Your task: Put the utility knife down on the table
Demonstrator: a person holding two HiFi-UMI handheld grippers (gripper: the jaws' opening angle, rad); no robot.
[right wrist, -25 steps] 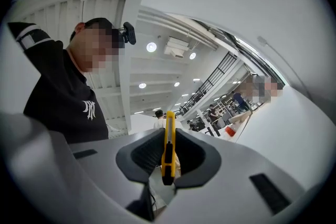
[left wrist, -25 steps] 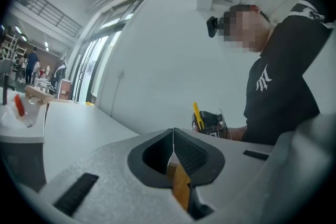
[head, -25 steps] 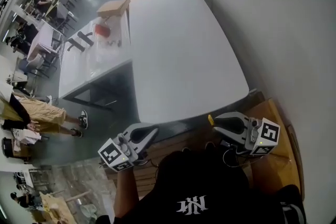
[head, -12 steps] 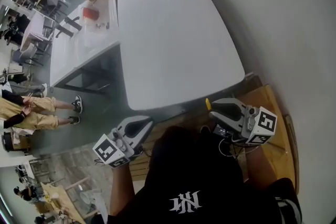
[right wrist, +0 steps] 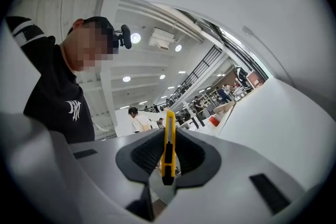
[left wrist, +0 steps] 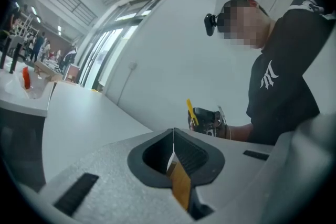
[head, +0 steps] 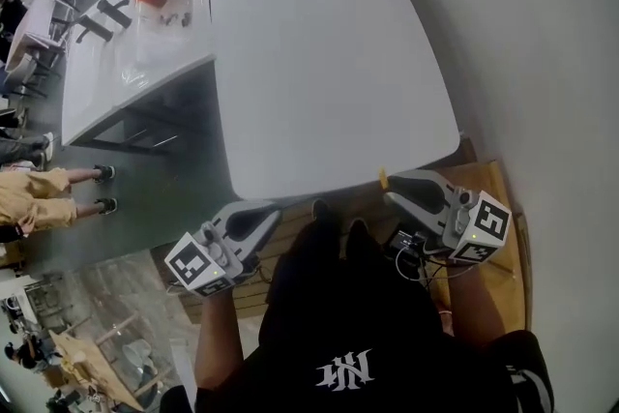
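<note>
Right now my right tool point(head: 395, 195) clamps the yellow utility knife point(right wrist: 168, 147) near the bench point(head: 319, 63) edge; my left tool point(head: 263, 212) is clenched, empty.

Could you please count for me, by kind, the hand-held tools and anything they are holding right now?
Tools: 2, the left tool, shut and empty, and the right tool
Utility knife: 1, yellow, clamped in the right tool
Total: 3
</note>
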